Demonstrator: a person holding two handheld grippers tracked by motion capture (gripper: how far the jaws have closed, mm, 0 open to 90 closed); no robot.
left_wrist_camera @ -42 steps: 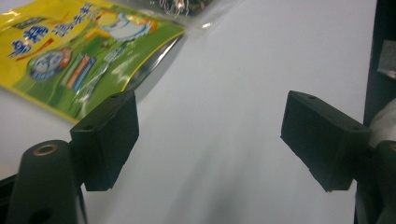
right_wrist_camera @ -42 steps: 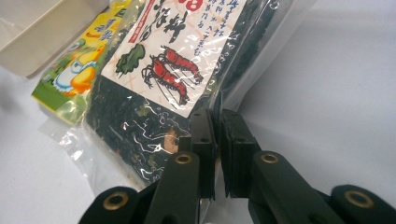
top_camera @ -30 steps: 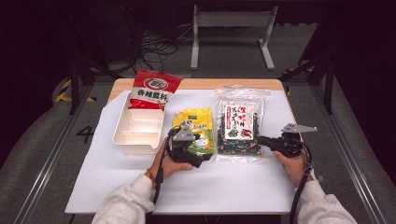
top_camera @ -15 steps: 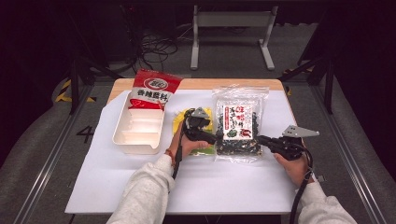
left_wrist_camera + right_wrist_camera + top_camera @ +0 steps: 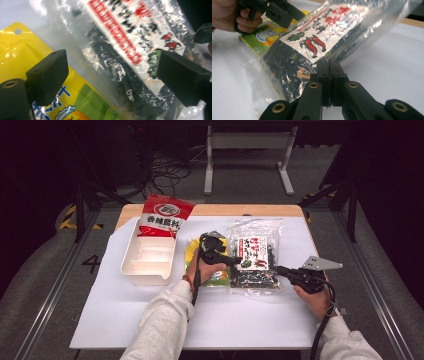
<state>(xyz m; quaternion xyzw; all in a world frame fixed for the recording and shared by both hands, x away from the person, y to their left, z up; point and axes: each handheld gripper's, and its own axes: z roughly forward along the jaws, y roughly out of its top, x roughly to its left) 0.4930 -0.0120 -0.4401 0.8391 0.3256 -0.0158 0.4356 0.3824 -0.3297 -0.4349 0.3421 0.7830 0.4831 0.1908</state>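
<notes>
A clear bag of dark dried food [image 5: 254, 259] with a red and white label lies on the white sheet. My right gripper [image 5: 281, 269] is at its near right corner. Its jaws have just been closing and now stand together on the bag's plastic edge [image 5: 312, 67], which is lifted off the sheet on that side. My left gripper [image 5: 236, 261] is open at the bag's left edge, its jaws set wide over the clear bag [image 5: 125, 57] and not touching it. A yellow and green bag [image 5: 22, 47] lies partly under the left hand [image 5: 207, 270].
A white divided tray [image 5: 131, 251] stands at the left, with a red bag [image 5: 162, 215] leaning on its far end. The white sheet [image 5: 225, 320] covers a wooden table [image 5: 210, 210]. Dark floor, cables and a metal stand lie beyond.
My left hand has moved right and forward, from the yellow and green bag to the left edge of the clear bag. The right hand has stayed at the bag's near right corner.
</notes>
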